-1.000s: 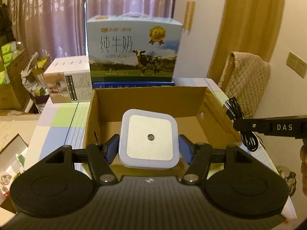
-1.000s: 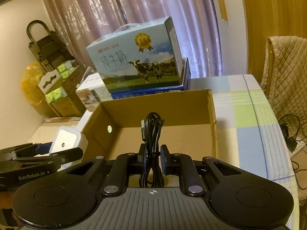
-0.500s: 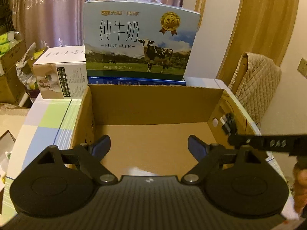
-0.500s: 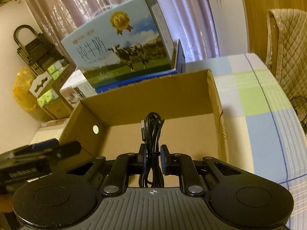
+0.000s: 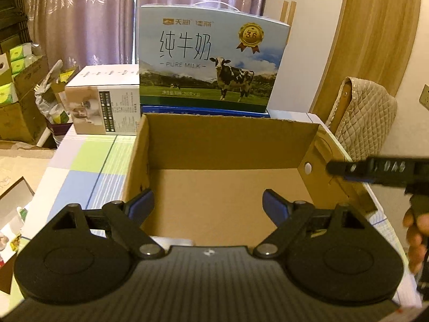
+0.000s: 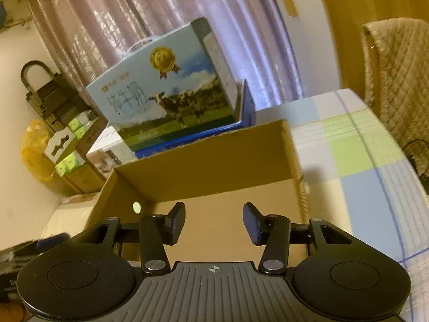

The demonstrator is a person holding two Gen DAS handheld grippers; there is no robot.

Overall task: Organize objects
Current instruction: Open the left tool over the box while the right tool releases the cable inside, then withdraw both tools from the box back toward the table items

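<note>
An open cardboard box [image 5: 228, 142] stands on the checked table, and the part of its floor that shows is bare. My left gripper [image 5: 207, 205] hangs open over the box's near edge with nothing between its blue pads. A pale sliver [image 5: 171, 241] peeks out just under its body; I cannot tell what it is. My right gripper [image 6: 214, 222] is open too, above the same box [image 6: 209, 166], and it also shows from the side [image 5: 375, 169] over the box's right wall. No night light or black cable can be made out in either view.
A blue milk carton [image 5: 211, 61] and a white product box [image 5: 104, 110] stand right behind the cardboard box. A quilted chair back [image 5: 367, 118] is at the right. Checked tablecloth [image 6: 362, 147] extends right of the box. Stacked cartons [image 5: 18, 86] sit on the floor at left.
The left gripper let go of the white square night light and opened. The right gripper released the black cable bundle and opened. Both now sit closer over the box.
</note>
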